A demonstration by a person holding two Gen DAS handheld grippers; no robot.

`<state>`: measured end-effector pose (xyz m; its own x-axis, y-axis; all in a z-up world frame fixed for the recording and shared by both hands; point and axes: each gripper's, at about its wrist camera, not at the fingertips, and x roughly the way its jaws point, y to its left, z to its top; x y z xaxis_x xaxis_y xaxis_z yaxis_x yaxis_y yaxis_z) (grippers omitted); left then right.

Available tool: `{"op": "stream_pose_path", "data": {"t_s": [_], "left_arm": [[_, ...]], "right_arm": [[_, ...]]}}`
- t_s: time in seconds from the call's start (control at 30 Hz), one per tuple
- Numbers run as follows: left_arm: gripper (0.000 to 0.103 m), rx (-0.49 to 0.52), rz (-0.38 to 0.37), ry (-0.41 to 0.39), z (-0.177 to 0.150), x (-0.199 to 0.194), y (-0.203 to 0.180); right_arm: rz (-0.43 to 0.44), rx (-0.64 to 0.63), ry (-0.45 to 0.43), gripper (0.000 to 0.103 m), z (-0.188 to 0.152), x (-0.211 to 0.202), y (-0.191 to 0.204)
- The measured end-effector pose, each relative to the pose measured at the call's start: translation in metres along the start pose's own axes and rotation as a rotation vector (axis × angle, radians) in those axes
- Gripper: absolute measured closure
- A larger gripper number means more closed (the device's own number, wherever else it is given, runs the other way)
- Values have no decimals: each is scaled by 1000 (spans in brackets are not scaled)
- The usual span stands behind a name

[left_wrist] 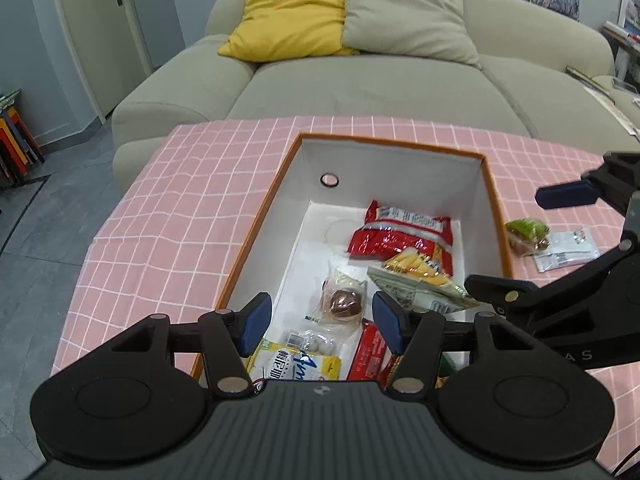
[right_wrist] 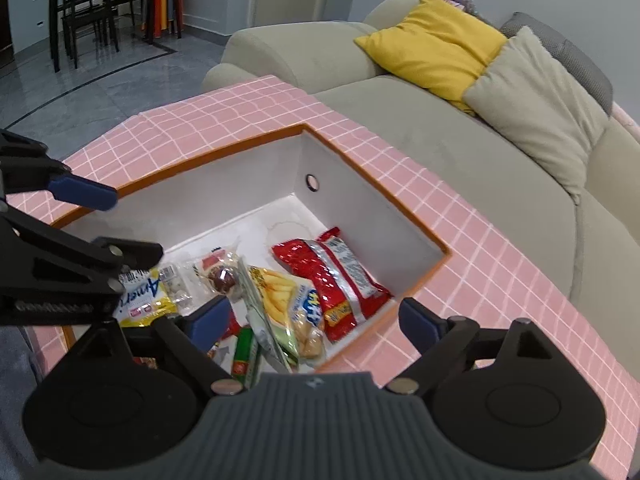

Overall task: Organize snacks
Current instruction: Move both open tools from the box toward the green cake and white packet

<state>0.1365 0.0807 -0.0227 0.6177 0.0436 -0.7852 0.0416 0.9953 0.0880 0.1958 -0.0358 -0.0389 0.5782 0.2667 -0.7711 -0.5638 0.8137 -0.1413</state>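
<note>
An orange-rimmed white box (left_wrist: 400, 176) (right_wrist: 360, 200) on the pink checked tablecloth holds several snack packets: a red packet (left_wrist: 400, 236) (right_wrist: 340, 276), a yellow fries packet (left_wrist: 420, 276) (right_wrist: 288, 300), a clear-wrapped brown pastry (left_wrist: 344, 304) (right_wrist: 224, 280) and a yellow-white packet (left_wrist: 296, 366) (right_wrist: 140, 300). My left gripper (left_wrist: 320, 320) is open and empty above the near end of the box. My right gripper (right_wrist: 316, 318) is open and empty over the box's near right corner. A green snack (left_wrist: 526, 236) and a white packet (left_wrist: 568, 250) lie on the cloth right of the box.
A beige sofa (left_wrist: 360, 88) with a yellow cushion (left_wrist: 288, 16) and a beige cushion (left_wrist: 404, 12) stands just behind the table. Grey tiled floor (left_wrist: 48, 232) lies left. Dark dining chairs (right_wrist: 84, 8) and stacked stools (right_wrist: 164, 0) stand far back.
</note>
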Motion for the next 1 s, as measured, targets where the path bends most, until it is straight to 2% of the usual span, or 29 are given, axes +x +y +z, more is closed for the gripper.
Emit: {"op": "stream_pose_path", "data": {"t_s": [0.13,0.3,0.5,0.6,0.83,0.9,1.0], "left_arm": [[30,2,-7,-40,1,-14,-6],[29,-5,-18,-83,2,-28,-14],[26,18,-23,-133,1,-43,-32],[21,12,-32,-162,0,-48,-42],[21,46,-67,-253,-2,-51,-75],[21,69,-55,-267,-2,-52,-87],[20,58,-85,-287,-1,-52,-103]], "right_arm": [[-14,29,-9,15,-11,-11,-5],[-27,89,-37,11,-24,-27,-13],[-45,209,-82,8,-47,-50,-28],[-57,273,-102,7,-61,-59,-38],[-135,396,-107,6,-98,-72,-63],[-162,428,-105,4,-109,-75,-70],[-197,468,-105,4,-126,-79,-80]]}}
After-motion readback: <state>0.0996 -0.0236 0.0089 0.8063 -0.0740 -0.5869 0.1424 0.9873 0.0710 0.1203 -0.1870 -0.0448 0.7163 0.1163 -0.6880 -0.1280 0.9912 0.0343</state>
